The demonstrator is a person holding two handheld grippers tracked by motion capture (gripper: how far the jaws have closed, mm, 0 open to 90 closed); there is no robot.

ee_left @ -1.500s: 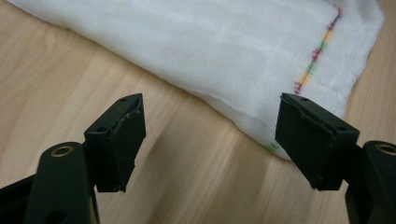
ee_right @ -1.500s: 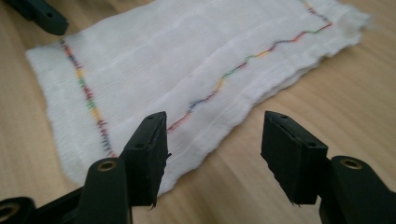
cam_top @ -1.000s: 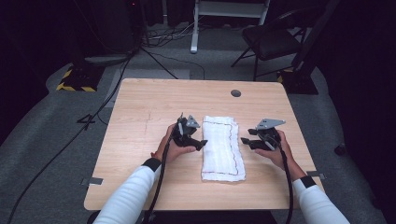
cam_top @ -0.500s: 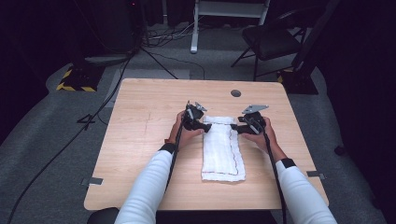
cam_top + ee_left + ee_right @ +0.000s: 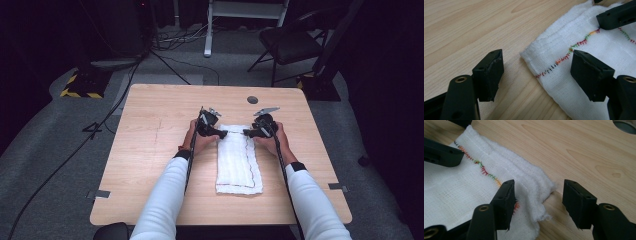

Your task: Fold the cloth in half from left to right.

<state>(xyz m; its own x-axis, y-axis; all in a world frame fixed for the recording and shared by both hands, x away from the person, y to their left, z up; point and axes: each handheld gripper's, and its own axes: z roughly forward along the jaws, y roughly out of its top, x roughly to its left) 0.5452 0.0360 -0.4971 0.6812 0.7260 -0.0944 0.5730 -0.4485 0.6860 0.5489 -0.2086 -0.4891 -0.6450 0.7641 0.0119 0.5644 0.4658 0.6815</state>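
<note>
Cloth: white woven cloth with coloured stitching (image 5: 239,159), folded into a long strip, flat mid-table | left gripper (image 5: 536,72) wide, astride cloth's far-left corner | right gripper (image 5: 537,203) wide, astride far-right corner | status: corners not yet pinched, next fold judged pending

bare table (image 5: 150,150) around folded cloth (image 5: 239,165), nothing blocking

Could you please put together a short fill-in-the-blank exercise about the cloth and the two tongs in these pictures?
1. The folded cloth is ____ in colour, with multicoloured stitching.
2. Both the left tongs and the right tongs stand ____, straddling its far corners.
3. The cloth lies on a ____ table.

Missing words: white; open; wooden
</note>
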